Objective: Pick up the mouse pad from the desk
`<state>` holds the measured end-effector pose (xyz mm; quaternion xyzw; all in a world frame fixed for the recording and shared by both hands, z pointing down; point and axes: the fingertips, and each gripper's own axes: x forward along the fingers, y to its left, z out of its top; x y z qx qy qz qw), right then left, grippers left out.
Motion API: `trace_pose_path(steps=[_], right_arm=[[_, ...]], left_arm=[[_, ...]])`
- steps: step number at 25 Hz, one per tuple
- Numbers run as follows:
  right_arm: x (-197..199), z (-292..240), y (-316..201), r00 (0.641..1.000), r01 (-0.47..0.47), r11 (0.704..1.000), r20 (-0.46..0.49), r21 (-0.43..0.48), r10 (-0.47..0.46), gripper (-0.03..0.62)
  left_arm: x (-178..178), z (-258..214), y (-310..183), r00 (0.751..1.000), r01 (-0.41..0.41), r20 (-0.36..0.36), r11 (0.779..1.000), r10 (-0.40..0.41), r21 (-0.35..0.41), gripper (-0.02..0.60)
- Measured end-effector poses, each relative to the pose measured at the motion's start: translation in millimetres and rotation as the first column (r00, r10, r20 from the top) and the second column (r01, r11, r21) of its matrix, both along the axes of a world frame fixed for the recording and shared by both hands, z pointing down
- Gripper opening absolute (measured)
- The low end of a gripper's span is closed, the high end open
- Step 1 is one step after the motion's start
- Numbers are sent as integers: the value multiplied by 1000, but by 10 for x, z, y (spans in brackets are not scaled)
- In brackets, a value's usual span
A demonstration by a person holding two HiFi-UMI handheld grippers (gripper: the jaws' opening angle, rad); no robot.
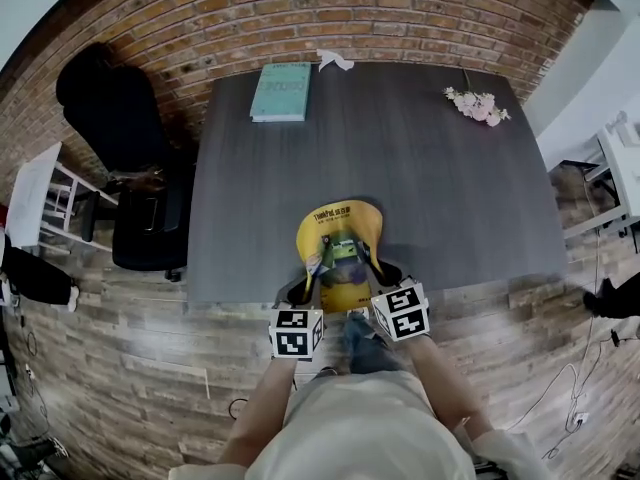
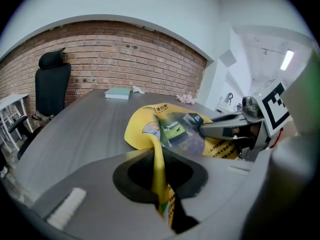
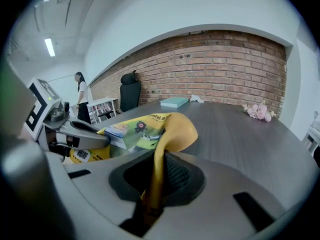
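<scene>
over the desk (image 1: pixel 420 168), the mouse pad (image 1: pixel 340 230) seemingly runs lengthwise toward the wall (image 1: pixel 300 8).

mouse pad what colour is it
The mouse pad is yellow with a green print; head view shows it best.

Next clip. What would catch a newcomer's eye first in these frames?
The bright yellow mouse pad at the near edge of the dark desk stands out first. It is curled up, with its near edge pinched on one side by the left tool and on the other by the right tool. Beyond it, a teal book and a pink flower sprig lie at the desk's far edge, by the brick wall.
</scene>
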<state>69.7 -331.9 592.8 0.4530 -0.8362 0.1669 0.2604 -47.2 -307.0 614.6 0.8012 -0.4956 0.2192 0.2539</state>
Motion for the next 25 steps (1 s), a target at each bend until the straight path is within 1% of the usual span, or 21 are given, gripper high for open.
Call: trace_pose_path(steps=[10, 25], right_arm=[[-216, -216, 707, 999, -45, 997, 28, 70, 44, 48], [-475, -553, 1928, 996, -79, 983, 48, 165, 73, 46]], left_arm=[[-218, -200, 639, 999, -35, -27, 998, 36, 57, 32], [-513, -451, 1731, 996, -43, -68, 993, 50, 106, 32]])
